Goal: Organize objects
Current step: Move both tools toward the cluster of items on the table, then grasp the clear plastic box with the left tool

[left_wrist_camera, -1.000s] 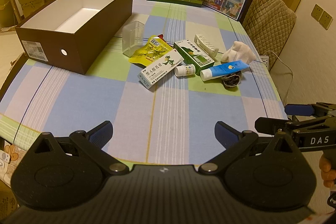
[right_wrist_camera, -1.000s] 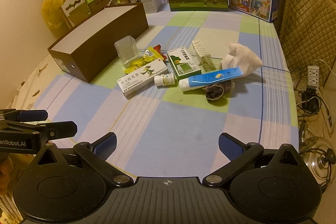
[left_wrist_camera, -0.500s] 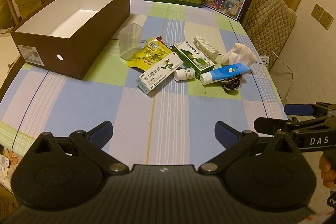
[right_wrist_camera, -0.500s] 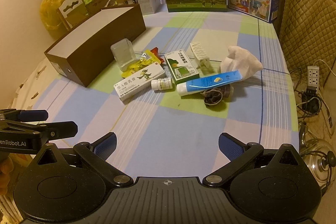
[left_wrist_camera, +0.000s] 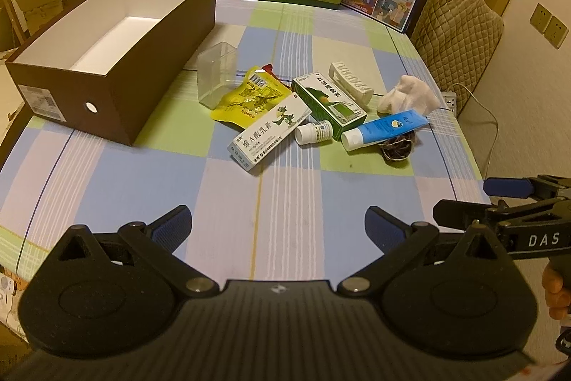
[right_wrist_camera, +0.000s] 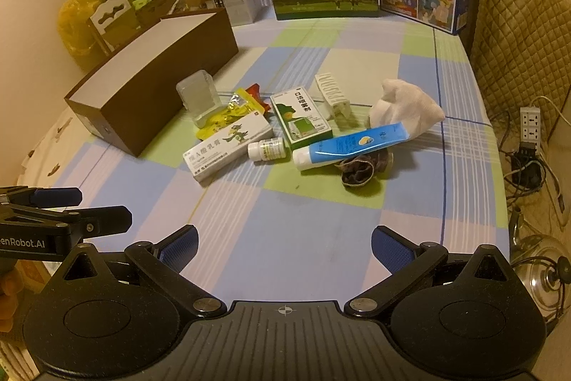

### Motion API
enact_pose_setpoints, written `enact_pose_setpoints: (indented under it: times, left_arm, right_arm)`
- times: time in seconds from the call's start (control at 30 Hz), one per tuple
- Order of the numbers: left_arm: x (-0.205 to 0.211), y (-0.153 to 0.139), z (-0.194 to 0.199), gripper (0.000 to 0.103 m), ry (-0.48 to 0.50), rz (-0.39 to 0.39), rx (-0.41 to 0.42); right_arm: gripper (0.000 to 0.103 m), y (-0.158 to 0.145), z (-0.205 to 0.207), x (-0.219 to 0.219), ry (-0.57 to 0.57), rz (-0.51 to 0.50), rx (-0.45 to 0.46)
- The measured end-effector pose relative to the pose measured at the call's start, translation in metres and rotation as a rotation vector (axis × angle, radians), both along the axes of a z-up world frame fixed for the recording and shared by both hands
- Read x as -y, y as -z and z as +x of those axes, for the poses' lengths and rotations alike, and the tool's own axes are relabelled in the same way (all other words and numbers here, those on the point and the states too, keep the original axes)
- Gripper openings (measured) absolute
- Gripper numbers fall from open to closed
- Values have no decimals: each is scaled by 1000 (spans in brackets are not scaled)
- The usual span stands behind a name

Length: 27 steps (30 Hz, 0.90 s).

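Checked tablecloth [left_wrist_camera: 142, 181] w/ brown box [left_wrist_camera: 117, 88] (open-topped) beside cluttered toothpaste tube [left_wrist_camera: 383, 130].

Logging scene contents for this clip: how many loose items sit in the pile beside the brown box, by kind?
Cartons: 2
Tube: 1
Bottle: 1
Yellow pouch: 1
Clear container: 1
White ridged piece: 1
White cloth: 1
Dark bundle: 1
Total: 9
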<state>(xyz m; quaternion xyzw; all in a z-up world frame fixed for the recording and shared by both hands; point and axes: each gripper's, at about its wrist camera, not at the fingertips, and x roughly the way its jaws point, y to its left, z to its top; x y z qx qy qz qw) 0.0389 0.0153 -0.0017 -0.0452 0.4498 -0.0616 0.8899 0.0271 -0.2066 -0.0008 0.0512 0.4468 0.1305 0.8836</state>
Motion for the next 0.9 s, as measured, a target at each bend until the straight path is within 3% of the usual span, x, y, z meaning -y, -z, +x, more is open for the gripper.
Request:
enact_pose_setpoints:
  times: [0.6, 0.9]
  left_arm:
    - [-9, 9, 48, 102, 51, 4, -23]
    - [-15, 12, 86, 97, 120, 36, 11]
  right_arm:
    - [101, 7, 33, 5, 83, 41, -22]
    - [90, 11, 50, 15, 171, 50, -6]
